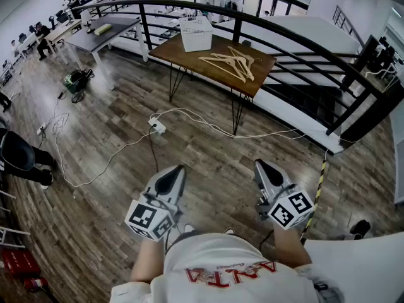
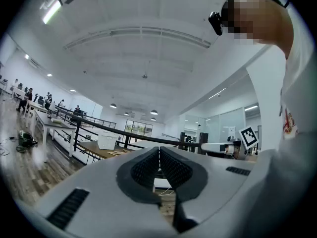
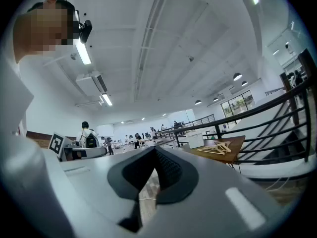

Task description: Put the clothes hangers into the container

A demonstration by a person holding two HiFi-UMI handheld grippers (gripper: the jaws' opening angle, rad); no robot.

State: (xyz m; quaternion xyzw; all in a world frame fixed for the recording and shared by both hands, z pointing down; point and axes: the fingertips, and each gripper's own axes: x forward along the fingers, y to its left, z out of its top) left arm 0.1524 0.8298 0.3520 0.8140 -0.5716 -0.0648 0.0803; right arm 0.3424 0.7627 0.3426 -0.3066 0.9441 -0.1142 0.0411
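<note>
Held low by the person's waist, the left gripper (image 1: 174,174) and right gripper (image 1: 263,169) both have their jaws pressed together on nothing, probably just being carried. A power strip (image 1: 157,126) with cables lies on the floor ahead. Well beyond it, wooden clothes hangers (image 1: 232,63) lie piled on the surface (image 1: 183,55), near the white basket (image 1: 196,33) meant to receive them.

I hold my left gripper (image 1: 176,170) low at 7 o'clock in the head view, jaws pressed together and empty, tips aimed toward 1 o'clock. My right gripper (image 1: 259,165) sits at 5 o'clock, jaws likewise closed on nothing, tips toward 11 o'clock. My left forearm (image 1: 146,261) and right forearm (image 1: 291,250) stay close to my torso.
</note>
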